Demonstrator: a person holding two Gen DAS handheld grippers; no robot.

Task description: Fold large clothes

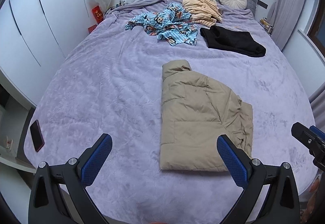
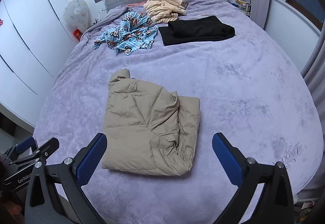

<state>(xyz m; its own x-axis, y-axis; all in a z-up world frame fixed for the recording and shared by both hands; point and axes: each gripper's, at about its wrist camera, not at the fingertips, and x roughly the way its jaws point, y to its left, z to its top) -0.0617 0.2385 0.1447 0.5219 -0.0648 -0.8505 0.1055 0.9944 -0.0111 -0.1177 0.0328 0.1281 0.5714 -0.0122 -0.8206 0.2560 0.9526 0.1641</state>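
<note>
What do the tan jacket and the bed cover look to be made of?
Tan jacket: likely a smooth synthetic shell over puffy fill; quilted seams, soft creases, faint sheen.
Bed cover: probably plush fleece or velvet, matte; the nap shows darker brushed patches and an embossed pattern.

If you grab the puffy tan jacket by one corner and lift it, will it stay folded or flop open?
The tan jacket would probably flop open: its folded layers just lie loose on the bed. Its puffy quilted panels suggest it is light for its size. The smooth shell may slip between the fingers.
</note>
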